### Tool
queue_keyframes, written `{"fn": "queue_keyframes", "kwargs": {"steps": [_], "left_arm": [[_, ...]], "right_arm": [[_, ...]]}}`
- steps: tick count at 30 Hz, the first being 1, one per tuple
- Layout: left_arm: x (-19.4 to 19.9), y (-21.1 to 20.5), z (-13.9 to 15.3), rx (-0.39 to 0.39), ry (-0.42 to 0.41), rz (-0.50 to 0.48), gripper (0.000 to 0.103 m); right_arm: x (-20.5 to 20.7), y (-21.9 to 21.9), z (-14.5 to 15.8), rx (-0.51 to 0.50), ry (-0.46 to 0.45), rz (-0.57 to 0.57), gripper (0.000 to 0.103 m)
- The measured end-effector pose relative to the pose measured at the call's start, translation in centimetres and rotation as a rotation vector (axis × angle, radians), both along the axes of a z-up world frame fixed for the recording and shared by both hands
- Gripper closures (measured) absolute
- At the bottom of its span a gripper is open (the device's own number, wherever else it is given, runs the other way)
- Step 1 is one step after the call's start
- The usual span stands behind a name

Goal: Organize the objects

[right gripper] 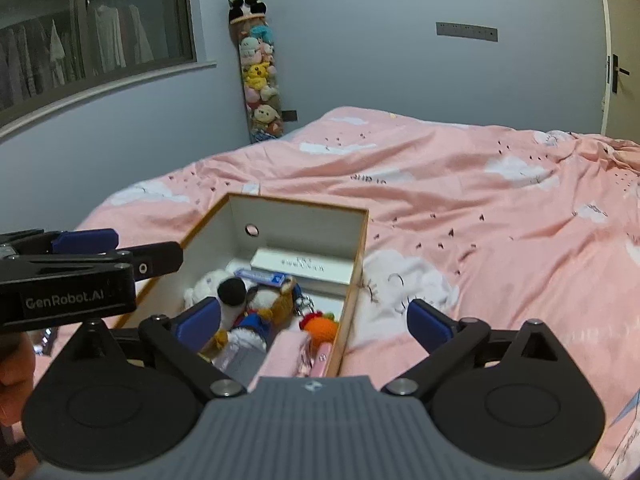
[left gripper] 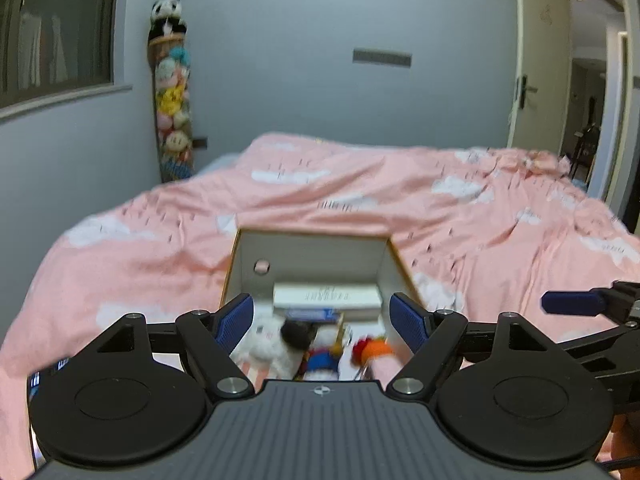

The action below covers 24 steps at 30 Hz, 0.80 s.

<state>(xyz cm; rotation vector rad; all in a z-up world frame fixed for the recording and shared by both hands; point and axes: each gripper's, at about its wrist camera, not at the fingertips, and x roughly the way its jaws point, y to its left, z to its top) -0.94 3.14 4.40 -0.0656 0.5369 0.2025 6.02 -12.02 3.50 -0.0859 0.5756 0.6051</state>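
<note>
Open box [right gripper: 280, 216] on pink bedspread [right gripper: 480, 200], bare cloth beyond. Filled with toys [right gripper: 256, 308]. Left gripper [left gripper: 322, 322], right gripper [right gripper: 314, 320] at near rim: spread wide, empty.

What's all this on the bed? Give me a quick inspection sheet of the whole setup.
Surface: pink cloud-print duvet, rumpled.
Job's things: open white box holding plush toys, an orange knitted toy, a flat white carton.
Clutter: nothing seen outside the box.
Grippers: left gripper and right gripper open, empty, over the box.
Cables: nothing seen.
Surroundings: column of stuffed toys topped by a panda, window, door.
</note>
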Motion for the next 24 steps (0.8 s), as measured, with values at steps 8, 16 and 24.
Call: {"fn": "queue_keyframes", "kwargs": {"steps": [8,16,24], "left_arm": [[-0.3,0.8,-3.4,-0.008,0.169,0.058,0.012],[0.0,0.6,-5.3,-0.036,0.266,0.046,0.012],[0.2,0.8,-5.6,-0.046,0.287,0.053,0.012]], "right_arm": [[0.3,1.5,-3.6,-0.117,0.09,-0.019,0.002],[1.4,1.2,-5.4,-0.104,0.176,-0.042,0.002],[1.5,1.5,-5.8,-0.114,0.195,-0.039,0.002]]}}
